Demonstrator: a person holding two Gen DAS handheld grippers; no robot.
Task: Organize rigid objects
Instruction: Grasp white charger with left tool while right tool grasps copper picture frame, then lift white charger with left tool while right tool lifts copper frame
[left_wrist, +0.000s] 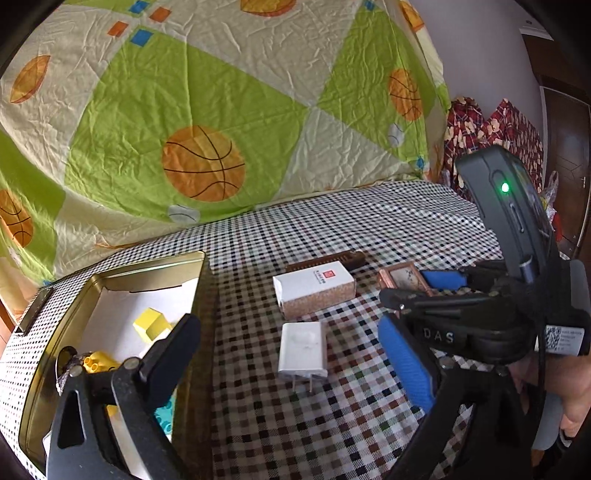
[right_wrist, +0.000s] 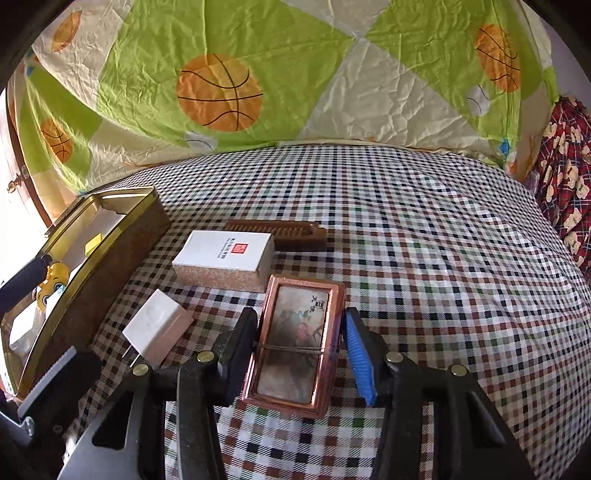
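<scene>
Right gripper (right_wrist: 301, 350) straddles copper box (right_wrist: 295, 343) on checked cloth (right_wrist: 424, 240); fingers beside its long sides, contact unclear, can't tell if clamped. Left gripper (left_wrist: 291, 365) spread wide, holding nothing, charger (left_wrist: 303, 349) on cloth between fingers. White box (left_wrist: 314, 291) beyond charger, comb (right_wrist: 277, 230) behind it. Tin (left_wrist: 122, 269) at left holds yellow blocks (left_wrist: 149, 323).

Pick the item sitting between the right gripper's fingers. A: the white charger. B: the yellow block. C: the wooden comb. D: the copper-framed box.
D: the copper-framed box lies between the right gripper fingers, which flank its two long sides on the checked cloth.
</scene>
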